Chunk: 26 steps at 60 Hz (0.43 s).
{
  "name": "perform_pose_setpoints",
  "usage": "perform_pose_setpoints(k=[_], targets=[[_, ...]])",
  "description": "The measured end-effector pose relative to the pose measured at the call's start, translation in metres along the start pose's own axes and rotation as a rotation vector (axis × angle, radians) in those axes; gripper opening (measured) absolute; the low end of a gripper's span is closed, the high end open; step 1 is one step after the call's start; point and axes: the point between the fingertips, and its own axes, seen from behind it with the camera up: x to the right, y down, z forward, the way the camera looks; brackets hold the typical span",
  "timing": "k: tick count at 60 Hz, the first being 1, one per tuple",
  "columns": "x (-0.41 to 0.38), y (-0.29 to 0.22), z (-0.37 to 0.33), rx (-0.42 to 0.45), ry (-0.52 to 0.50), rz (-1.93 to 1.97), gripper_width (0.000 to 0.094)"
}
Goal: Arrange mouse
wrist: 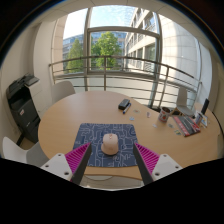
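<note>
A light beige mouse lies on a dark blue patterned mouse mat near the front of a round wooden table. My gripper is raised above the table's front edge, just short of the mouse. Its fingers with pink pads are spread wide, one at each side, and hold nothing. The mouse lies just ahead of the fingers, on the line between them.
A small black object lies at the far side of the table. Books and small items lie at the right. A white chair back stands below the fingers. A printer stands at the left. Large windows fill the back.
</note>
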Motion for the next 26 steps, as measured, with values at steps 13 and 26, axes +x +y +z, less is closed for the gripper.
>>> perform_pose_setpoints(k=[13, 26], targets=[[0.004, 0.027, -0.056, 0.003, -0.003, -0.009, 0.0845], [0.000, 0.038, -0.081, 0.005, -0.011, -0.011, 0.0845]])
